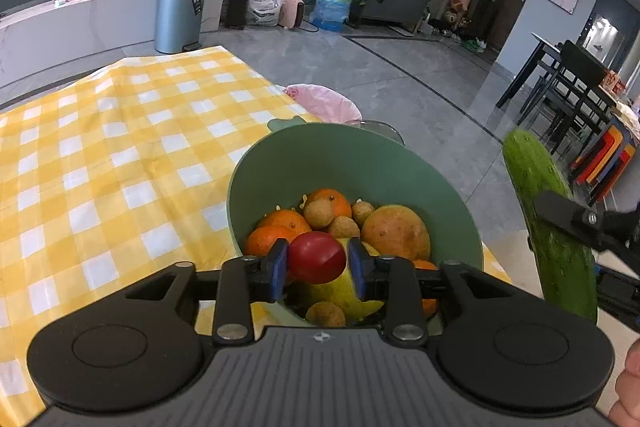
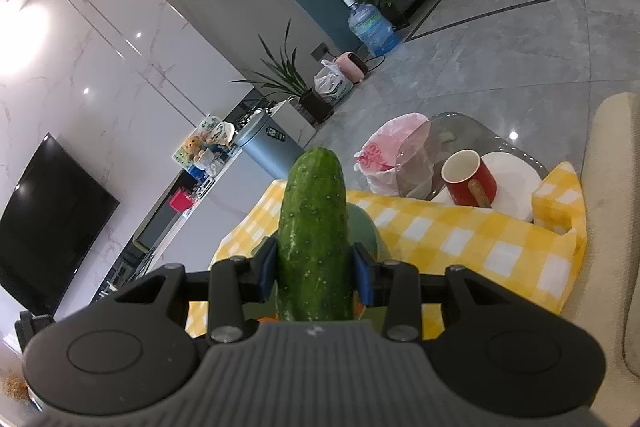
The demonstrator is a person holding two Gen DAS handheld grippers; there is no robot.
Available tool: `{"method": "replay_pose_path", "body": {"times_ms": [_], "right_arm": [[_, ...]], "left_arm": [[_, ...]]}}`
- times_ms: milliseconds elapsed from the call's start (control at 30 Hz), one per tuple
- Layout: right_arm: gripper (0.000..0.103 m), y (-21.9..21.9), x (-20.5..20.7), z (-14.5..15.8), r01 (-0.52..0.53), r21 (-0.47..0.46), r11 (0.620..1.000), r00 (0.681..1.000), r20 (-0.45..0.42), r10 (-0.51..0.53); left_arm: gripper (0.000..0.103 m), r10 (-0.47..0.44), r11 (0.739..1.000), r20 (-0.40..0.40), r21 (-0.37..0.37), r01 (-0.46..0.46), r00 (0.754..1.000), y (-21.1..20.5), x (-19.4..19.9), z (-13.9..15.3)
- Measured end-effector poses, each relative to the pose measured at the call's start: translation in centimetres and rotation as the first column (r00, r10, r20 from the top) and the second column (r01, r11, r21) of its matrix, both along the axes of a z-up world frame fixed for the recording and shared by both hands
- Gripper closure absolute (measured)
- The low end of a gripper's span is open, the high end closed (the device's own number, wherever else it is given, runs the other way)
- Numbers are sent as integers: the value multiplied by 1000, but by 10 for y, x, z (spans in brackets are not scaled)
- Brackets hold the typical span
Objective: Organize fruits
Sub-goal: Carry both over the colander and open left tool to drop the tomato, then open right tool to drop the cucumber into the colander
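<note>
1. Fingers of the left gripper [image 1: 318, 269] are standing parted around a red tomato [image 1: 317, 257], not squeezing it, over the green bowl [image 1: 360, 163] at lower centre, likely dropping it among the fruit.
2. Right gripper [image 2: 315, 273] is clamping a cucumber [image 2: 314, 223] upright at centre frame, apparently keeping it clear of the bowl.

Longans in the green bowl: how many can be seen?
4: three clustered at the back, one at the front of the green bowl. Others may be buried.
</note>
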State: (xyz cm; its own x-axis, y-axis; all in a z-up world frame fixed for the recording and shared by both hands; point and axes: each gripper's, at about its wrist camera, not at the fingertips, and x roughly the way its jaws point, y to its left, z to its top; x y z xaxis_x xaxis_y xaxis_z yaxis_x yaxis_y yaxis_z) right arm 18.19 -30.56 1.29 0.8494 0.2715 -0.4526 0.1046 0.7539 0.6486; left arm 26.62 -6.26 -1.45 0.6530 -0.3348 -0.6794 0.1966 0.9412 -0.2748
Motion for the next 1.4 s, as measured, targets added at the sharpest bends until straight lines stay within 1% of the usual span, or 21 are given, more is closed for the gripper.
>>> {"method": "replay_pose_path", "body": {"times_ms": [33,67,167,267,367,467,533,600,667,733,833,933,1000,1033,1067,1100,1133,1167,1200,1267,1400], "right_arm": [[67,1,0,0,-2,6,1000,1000,3,2],[67,3,1,0,-4,14,1000,1000,6,3],[67,9,6,1,-25,44,999,1000,7,24],[67,15,15,-4,-7,124,992,999,-32,11],[67,20,26,-10,70,223,972,995,-90,-51],[67,34,37,-16,194,296,935,972,-185,-143],[67,47,43,-21,281,328,902,946,-252,-203],[67,65,51,-25,351,330,876,917,-310,-251],[67,80,62,-29,399,303,866,890,-354,-286],[67,90,69,-31,421,256,870,873,-373,-313],[66,96,77,-34,495,195,847,829,-398,-393],[67,102,88,-36,485,201,851,830,-411,-376],[65,109,93,-39,504,190,843,816,-425,-392],[62,112,95,-39,497,181,849,818,-424,-389],[55,114,97,-40,484,178,857,829,-409,-383],[42,115,97,-38,466,188,864,847,-377,-375],[35,113,96,-34,440,197,876,868,-344,-359],[22,108,98,-30,412,208,887,886,-318,-337],[18,104,95,-25,374,237,897,911,-276,-307],[18,95,88,-17,318,270,909,942,-202,-269],[18,75,71,-9,230,224,947,963,-193,-189]], "left_arm": [[41,-14,1000,2,1,14,1000,1,-2,1],[35,-18,1000,21,-8,18,1000,3,-6,3],[28,24,1000,69,-17,-22,997,10,-16,8],[25,105,993,86,-54,-101,991,27,-28,11],[24,165,984,115,-79,-157,979,45,-45,12],[23,198,978,134,-90,-187,971,58,-54,8],[23,213,975,122,-87,-203,969,63,-54,5],[23,225,973,115,-83,-216,968,66,-54,2],[24,239,969,127,-90,-229,963,73,-57,1],[23,251,967,148,-74,-243,957,82,-58,1],[24,282,958,148,-87,-272,948,100,-57,1],[24,320,943,128,-139,-302,939,116,-59,-1],[24,337,936,109,-146,-320,935,121,-59,-5],[24,340,935,102,-140,-325,935,122,-58,-7],[24,340,936,97,-134,-326,935,123,-58,-8],[24,344,935,94,-130,-331,934,124,-58,-9],[24,350,933,91,-130,-337,932,125,-58,-11],[24,355,930,87,-132,-342,931,125,-59,-11],[24,356,930,83,-134,-343,931,125,-58,-12],[24,352,931,85,-131,-340,932,125,-60,-11],[24,343,936,101,-115,-331,934,120,-64,-6]]}}
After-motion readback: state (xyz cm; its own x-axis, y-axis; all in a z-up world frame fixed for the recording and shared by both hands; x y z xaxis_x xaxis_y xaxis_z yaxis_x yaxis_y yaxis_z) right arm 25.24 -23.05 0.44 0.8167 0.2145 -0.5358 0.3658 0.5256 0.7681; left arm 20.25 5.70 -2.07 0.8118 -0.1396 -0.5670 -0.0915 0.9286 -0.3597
